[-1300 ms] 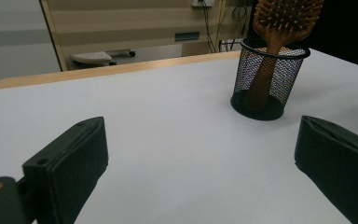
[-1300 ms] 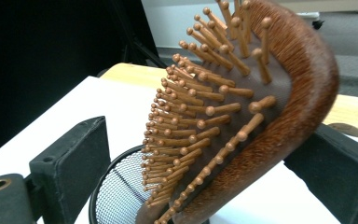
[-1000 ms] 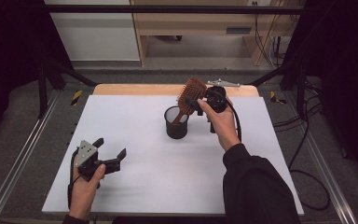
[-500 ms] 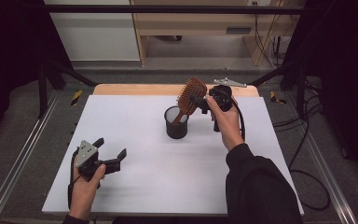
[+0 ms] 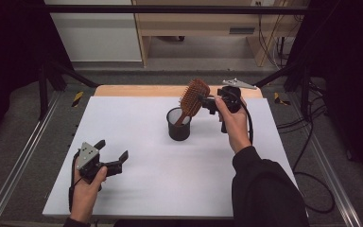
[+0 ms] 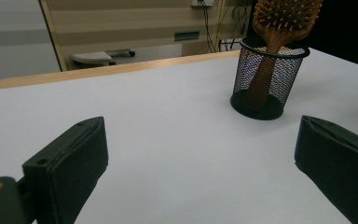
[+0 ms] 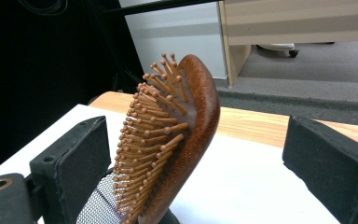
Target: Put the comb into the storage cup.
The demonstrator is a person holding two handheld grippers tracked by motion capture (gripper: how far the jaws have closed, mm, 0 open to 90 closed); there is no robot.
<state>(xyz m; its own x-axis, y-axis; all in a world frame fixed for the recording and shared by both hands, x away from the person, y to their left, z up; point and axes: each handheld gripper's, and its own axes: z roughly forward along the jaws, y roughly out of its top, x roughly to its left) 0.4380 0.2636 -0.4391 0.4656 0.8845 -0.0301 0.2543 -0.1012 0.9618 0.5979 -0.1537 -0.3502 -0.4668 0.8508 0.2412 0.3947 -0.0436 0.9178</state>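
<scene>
The brush [image 5: 193,98] stands handle-down in the mesh cup [image 5: 178,125], head up and leaning toward the far right, bristles facing left in the high view. The cup sits on the counter [image 5: 170,189], toward its far middle. From the left gripper view the handle shows through the black mesh, resting on the cup's floor, and the brush's neck leans on the rim.

Now the right gripper [image 5: 207,102]: it's right at the brush head, jaws spread wide. In the right gripper view the head [image 7: 172,149] stands between the two pads, bristles facing the left pad, and there's a clear gap to the right one; whether the bristle tips touch the left pad is hard to tell. So it's open, no grip on the brush.

Over at the near left, the left gripper [image 5: 111,153] is low over the bare counter, jaws wide apart, holding nothing, well apart from the cup.
</scene>
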